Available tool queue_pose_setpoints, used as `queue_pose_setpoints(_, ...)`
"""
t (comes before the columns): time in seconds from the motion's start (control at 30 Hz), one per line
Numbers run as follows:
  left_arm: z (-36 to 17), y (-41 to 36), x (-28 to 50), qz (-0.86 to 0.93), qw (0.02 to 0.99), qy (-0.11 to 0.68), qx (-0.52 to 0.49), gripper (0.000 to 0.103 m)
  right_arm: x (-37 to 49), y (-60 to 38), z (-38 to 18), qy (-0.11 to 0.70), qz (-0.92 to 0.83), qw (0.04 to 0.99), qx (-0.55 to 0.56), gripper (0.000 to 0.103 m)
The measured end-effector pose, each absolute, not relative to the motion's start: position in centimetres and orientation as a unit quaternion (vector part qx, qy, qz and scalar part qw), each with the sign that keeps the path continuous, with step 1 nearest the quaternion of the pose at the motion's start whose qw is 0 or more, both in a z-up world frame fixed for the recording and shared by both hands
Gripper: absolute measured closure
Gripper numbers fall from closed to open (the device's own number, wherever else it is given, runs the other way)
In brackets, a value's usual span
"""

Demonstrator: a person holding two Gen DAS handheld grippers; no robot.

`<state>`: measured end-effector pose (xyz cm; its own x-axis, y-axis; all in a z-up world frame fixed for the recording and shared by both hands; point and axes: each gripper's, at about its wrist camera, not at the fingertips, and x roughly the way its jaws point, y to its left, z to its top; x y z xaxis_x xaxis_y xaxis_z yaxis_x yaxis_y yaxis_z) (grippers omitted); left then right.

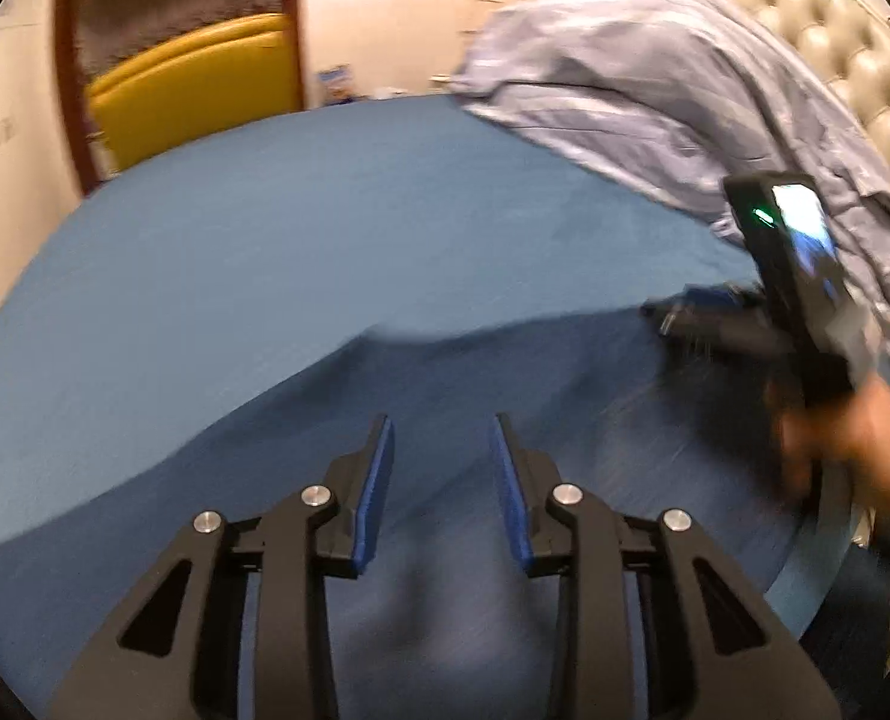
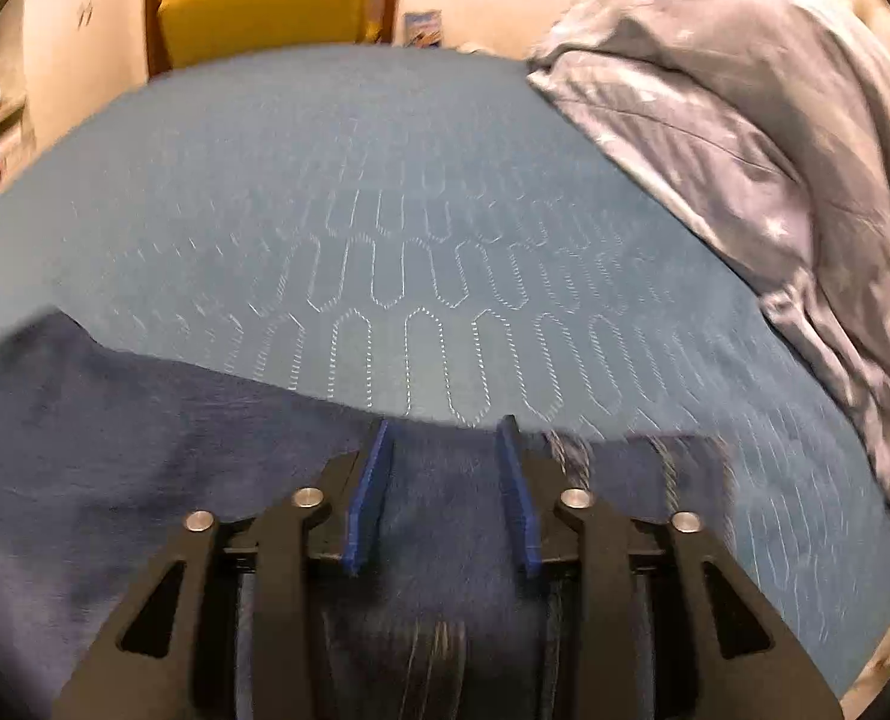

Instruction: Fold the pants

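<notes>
Dark navy pants, soft & flat on quilted blue bed; L tongs & R tongs both agape, empty; crumpled grey duvet beyond pants' edge

A rumpled grey duvet lies on the blue quilted bedspread, near a yellow chair.
</notes>
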<state>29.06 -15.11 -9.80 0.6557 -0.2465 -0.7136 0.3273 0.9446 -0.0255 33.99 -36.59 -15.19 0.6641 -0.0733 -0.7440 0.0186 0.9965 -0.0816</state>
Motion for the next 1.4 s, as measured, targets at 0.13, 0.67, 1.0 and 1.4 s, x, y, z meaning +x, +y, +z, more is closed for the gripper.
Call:
queue_pose_setpoints(0.13, -13.6, -21.8, 34.2, -0.182, 0.884, 0.429, 0.037, 0.07, 29.5, -38.2, -15.8, 0.426, -0.071, 0.902, -0.017, 0.022)
queue_pose_setpoints(0.67, -14.2, -23.2, 33.4, -0.152, 0.883, 0.443, 0.018, 0.059, 26.7, -39.7, -18.6, 0.445, -0.059, 0.894, 0.001, 0.021)
queue_pose_setpoints(1.0, -16.5, -22.3, 20.5, -0.124, 0.89, 0.436, 0.047, 0.059, 26.8, -39.4, -18.5, 0.446, -0.062, 0.893, -0.003, 0.021)
queue_pose_setpoints(1.4, -15.6, -20.6, 19.4, -0.109, 0.894, 0.432, 0.04, 0.048, 24.2, -38.1, -17.0, 0.465, -0.07, 0.883, 0.006, 0.019)
